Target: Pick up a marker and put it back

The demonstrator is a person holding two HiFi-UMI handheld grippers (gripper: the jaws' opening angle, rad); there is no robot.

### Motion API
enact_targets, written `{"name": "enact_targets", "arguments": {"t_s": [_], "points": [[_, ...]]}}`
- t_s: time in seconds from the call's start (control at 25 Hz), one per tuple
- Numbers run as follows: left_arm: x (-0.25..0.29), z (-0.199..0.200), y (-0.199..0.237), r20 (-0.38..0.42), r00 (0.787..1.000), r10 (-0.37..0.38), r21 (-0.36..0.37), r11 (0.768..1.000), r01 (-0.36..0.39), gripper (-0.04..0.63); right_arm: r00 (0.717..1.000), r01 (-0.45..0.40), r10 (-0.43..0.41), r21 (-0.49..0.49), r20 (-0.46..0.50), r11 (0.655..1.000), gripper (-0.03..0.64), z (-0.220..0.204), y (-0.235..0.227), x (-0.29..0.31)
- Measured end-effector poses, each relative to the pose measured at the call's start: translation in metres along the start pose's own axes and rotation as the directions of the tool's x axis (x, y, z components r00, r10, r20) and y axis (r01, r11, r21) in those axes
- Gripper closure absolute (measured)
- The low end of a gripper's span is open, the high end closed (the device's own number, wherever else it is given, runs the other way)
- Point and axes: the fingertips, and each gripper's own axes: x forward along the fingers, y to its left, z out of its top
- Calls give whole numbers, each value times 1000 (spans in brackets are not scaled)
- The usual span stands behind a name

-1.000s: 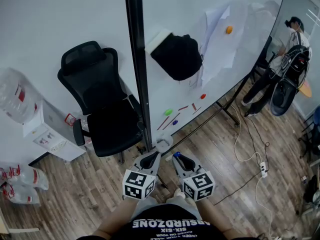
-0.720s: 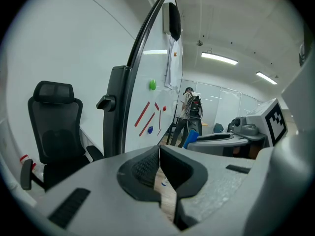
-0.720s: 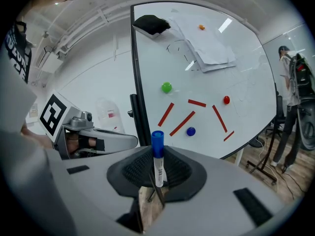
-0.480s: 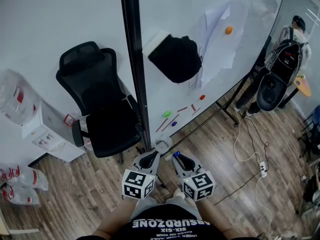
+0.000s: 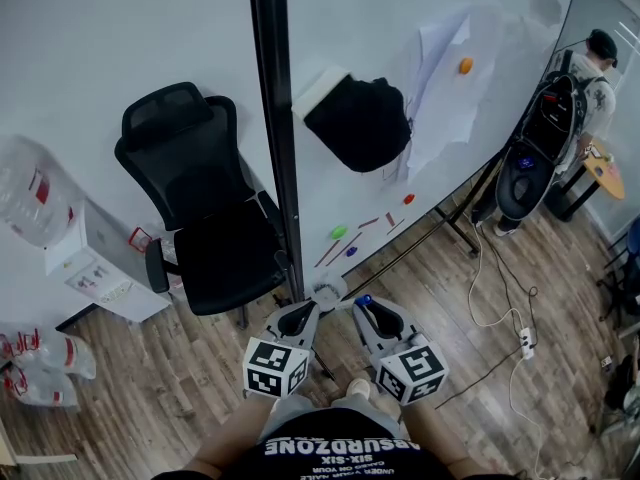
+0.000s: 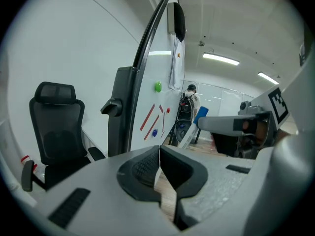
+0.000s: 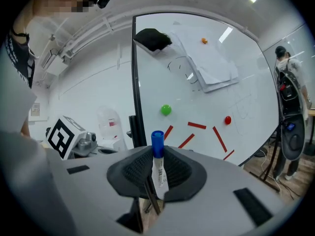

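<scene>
A: Marker location?
B: Clamped upright, blue cap up, in the right hand-held gripper, just short of the whiteboard. Likely gripped mid-barrel for carrying back there.
A: Left hand-held gripper?
B: Jaws together, empty, idle before the whiteboard.

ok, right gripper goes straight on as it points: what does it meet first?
Likely the whiteboard, near the green magnet; depth unclear. The marker in the right gripper would touch first.
</scene>
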Motion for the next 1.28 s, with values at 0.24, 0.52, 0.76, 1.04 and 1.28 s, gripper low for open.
{"name": "enact_targets", "arguments": {"t_s": [0.24, 0.52, 0.76, 1.04, 1.28], "points": [[-1, 6, 5, 11, 1000, 10, -4, 1000, -10, 588, 992, -5, 8, -22, 125, 1000, 555, 52, 0, -15], [-2, 8, 6, 15, 1000, 17, -4, 1000, -17, 588, 984, -1, 13, -62, 180, 998, 555, 77, 4, -24], [-4, 8, 5, 18, 1000, 20, -2, 1000, -20, 586, 984, -5, 18, -68, 179, 998, 555, 76, 3, -20], [-8, 10, 2, 27, 999, 26, -3, 1000, -26, 588, 981, -30, 48, -98, 186, 995, 555, 83, 11, -12], [-10, 14, 1, 40, 999, 35, -2, 999, -35, 588, 973, -50, 79, -136, 218, 989, 555, 99, 17, -1]]}}
